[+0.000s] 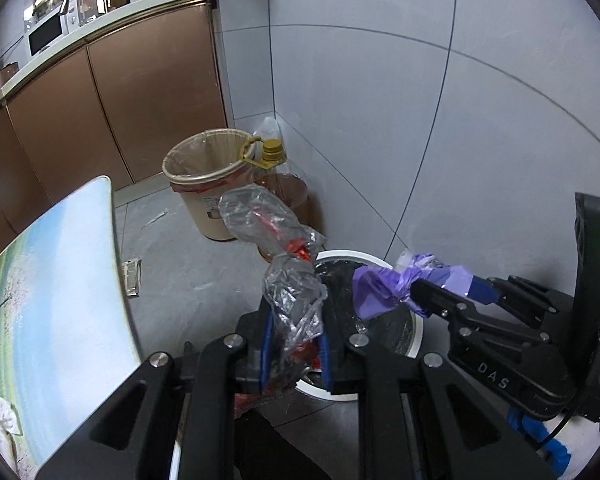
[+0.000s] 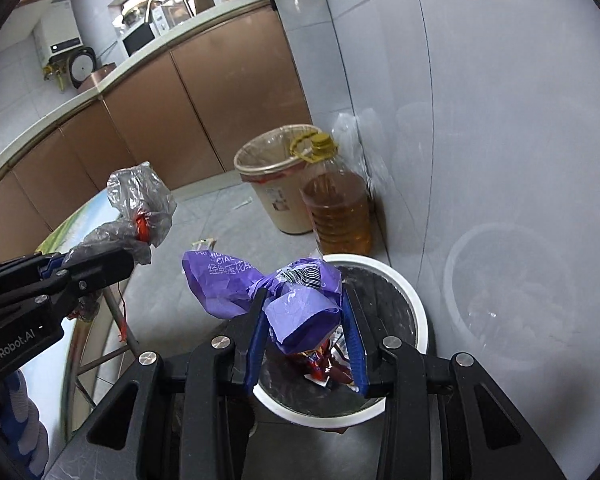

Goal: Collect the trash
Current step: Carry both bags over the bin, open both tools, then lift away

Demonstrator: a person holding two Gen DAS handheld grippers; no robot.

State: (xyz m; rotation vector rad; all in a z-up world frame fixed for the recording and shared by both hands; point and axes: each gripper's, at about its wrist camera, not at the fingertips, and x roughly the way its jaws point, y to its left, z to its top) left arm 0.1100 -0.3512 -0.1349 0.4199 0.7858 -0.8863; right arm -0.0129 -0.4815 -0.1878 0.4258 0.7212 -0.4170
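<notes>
Holding both loads over the white-rimmed bin (image 2: pixel 418 300): my right gripper (image 2: pixel 306 344), clamped on the purple wrapper (image 2: pixel 300 312), sits directly above its mouth; my left gripper (image 1: pixel 296 344), pinching the clear plastic bag (image 1: pixel 296 292), hangs over the near rim.

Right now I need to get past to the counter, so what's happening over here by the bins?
A person is collecting trash with a pair of tongs in each hand. The left tongs are shut on a crumpled clear plastic wrapper with red bits; the right tongs are shut on a scrunched purple snack bag. Both are held over the white-rimmed, black-lined bin on the floor, which already holds some wrappers. Nothing is released yet. A beige bin and an oil jug stand in the corner.
</notes>
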